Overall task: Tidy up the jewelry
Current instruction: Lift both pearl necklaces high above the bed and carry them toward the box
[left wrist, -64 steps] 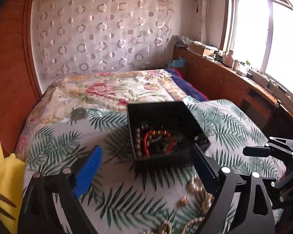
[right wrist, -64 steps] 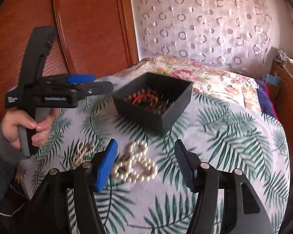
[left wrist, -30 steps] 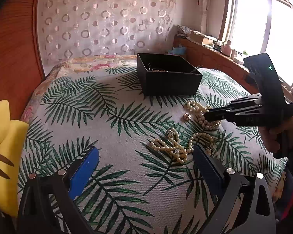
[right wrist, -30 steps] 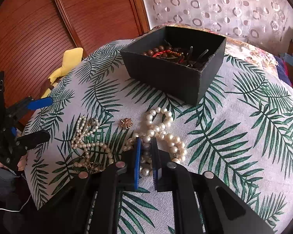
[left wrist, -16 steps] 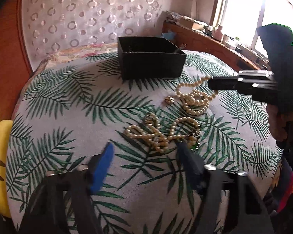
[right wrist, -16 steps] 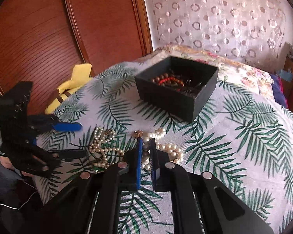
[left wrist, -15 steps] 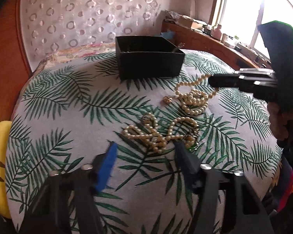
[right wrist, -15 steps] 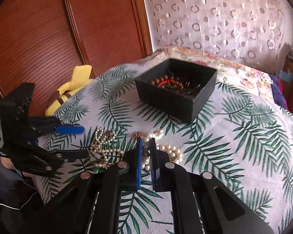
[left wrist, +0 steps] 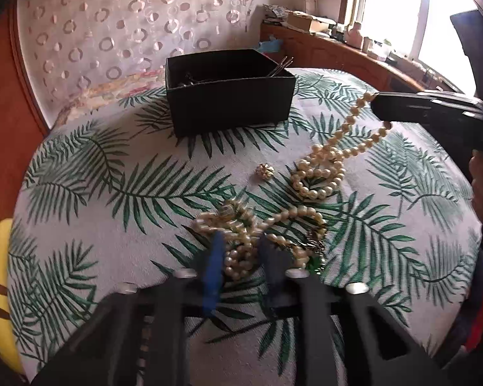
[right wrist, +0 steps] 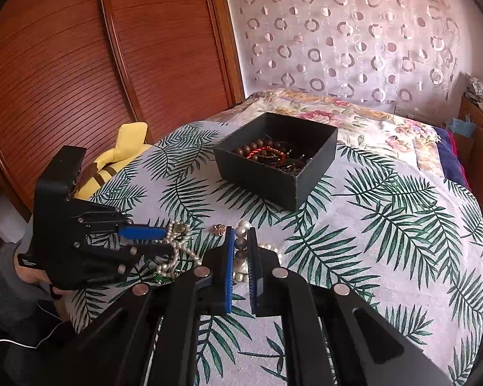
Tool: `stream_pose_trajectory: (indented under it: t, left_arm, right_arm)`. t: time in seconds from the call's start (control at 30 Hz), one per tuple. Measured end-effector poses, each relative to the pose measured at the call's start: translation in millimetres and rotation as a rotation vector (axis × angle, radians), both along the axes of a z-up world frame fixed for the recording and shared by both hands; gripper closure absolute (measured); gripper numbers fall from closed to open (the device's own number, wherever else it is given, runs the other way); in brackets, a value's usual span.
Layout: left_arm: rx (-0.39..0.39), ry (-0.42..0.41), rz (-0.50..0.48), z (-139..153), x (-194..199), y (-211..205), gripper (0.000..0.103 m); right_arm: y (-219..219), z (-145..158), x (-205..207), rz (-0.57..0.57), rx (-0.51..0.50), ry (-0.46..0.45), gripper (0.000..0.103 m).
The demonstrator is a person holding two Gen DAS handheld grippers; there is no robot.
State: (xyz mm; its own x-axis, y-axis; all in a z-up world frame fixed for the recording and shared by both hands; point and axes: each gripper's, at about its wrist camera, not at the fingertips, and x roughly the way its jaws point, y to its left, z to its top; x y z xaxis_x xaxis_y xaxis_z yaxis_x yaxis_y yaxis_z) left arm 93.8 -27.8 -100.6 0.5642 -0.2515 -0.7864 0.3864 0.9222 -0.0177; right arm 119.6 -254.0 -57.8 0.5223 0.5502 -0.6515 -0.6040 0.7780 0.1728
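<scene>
A black open box (left wrist: 228, 96) (right wrist: 275, 157) with bead bracelets inside stands on the palm-leaf cloth. My right gripper (right wrist: 240, 251) is shut on a large-pearl necklace (left wrist: 331, 164) and lifts one end; the rest trails on the cloth. It shows in the left wrist view (left wrist: 375, 106) too. My left gripper (left wrist: 240, 257) is closed around a tangled small-pearl necklace (left wrist: 257, 225) lying on the cloth, also seen in the right wrist view (right wrist: 174, 241). A small gold flower brooch (left wrist: 264, 170) (right wrist: 219, 228) lies between the necklaces and the box.
A yellow plush toy (right wrist: 112, 160) lies at the cloth's left edge by the wooden wardrobe doors (right wrist: 80, 64). A floral quilt (right wrist: 354, 119) lies behind the box. A cluttered wooden ledge (left wrist: 354, 51) runs under the window at the right.
My left gripper has closed its jaws around the small-pearl necklace. My right gripper has raised the large-pearl necklace's end higher off the cloth.
</scene>
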Motion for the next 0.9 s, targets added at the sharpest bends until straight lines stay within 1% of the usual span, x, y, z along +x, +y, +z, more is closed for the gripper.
stream_pose_trajectory:
  t: [0.03,0.07,0.2,0.37,0.73,0.9]
  left_arm:
    - [-0.008,-0.007,-0.009,1.6,-1.0,0.6,0.094]
    - [-0.019,-0.014,-0.012,4.5,-0.6,1.6,0.099]
    - [-0.037,-0.065,0.004,21.1,-3.2,7.4,0.099]
    - [-0.063,-0.12,0.014,45.1,-3.8,11.2,0.099]
    - [-0.12,-0.23,0.023,105.2,5.1,9.1,0.099]
    - [-0.128,-0.287,0.017,132.6,10.8,4.6,0.099]
  right_arm:
    - [0.0,0.7,-0.7,-0.001,0.001,-0.002,0.094]
    - [-0.3,1.6,-1.5,0.0,0.002,-0.003,0.094]
    - [0.3,7.2,-4.0,0.001,0.004,-0.016,0.094]
    - [0.3,21.2,-9.2,0.003,0.014,-0.044,0.094]
    - [1.5,69.3,-15.4,0.01,0.023,-0.142,0.094]
    - [6.0,92.9,-13.2,0.014,0.023,-0.188,0.094]
